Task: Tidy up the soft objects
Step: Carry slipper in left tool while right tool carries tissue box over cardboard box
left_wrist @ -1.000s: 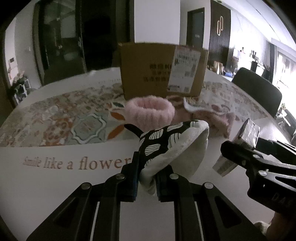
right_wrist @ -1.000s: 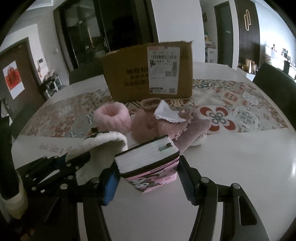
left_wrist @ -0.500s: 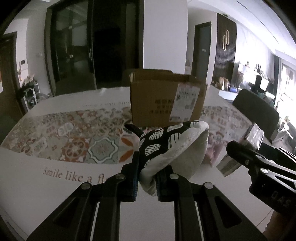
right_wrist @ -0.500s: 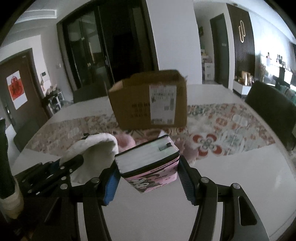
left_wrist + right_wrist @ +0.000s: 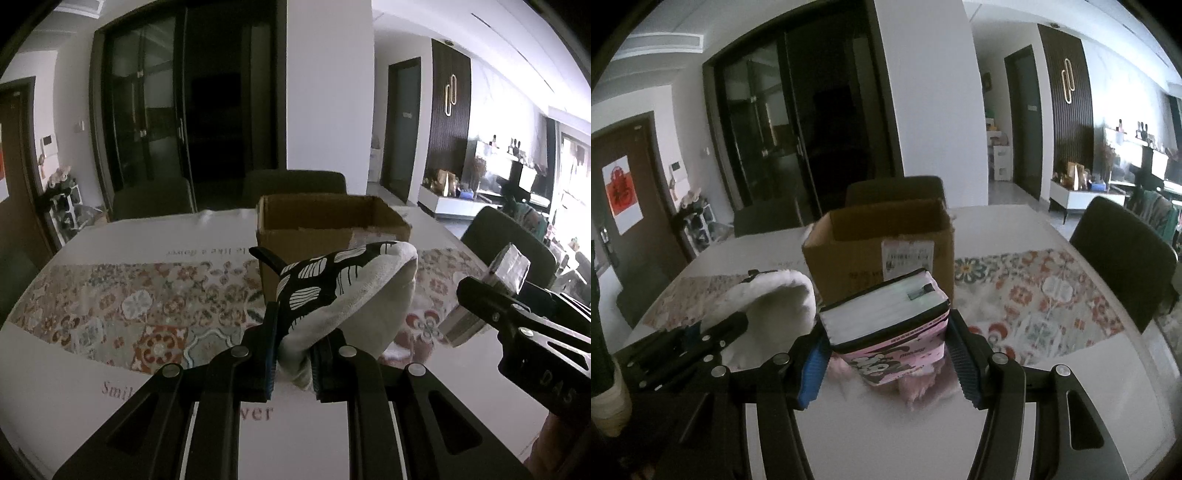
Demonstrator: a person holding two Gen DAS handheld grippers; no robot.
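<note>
A home's dining room: a white table (image 5: 74, 373) with a floral runner (image 5: 122, 306) (upholstered chairs (image 5: 1123, 254) around it), dark glass doors (image 5: 155, 122) at eleven o'clock, a low sideboard (image 5: 1082, 195) with ornaments at two o'clock.

The tablecloth (image 5: 110, 406) reads "Smil…" and "…wer"; the right gripper (image 5: 554, 380) body shows "DAS".

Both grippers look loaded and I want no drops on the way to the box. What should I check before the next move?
1. Left gripper shut on the black-and-white mitt: ok.
2. Right gripper clamping the pink tissue pack: ok.
3. Cardboard box open on top: ok.
4. Box interior free of clutter: cannot tell.
5. Both items lifted off the table: ok.
</note>
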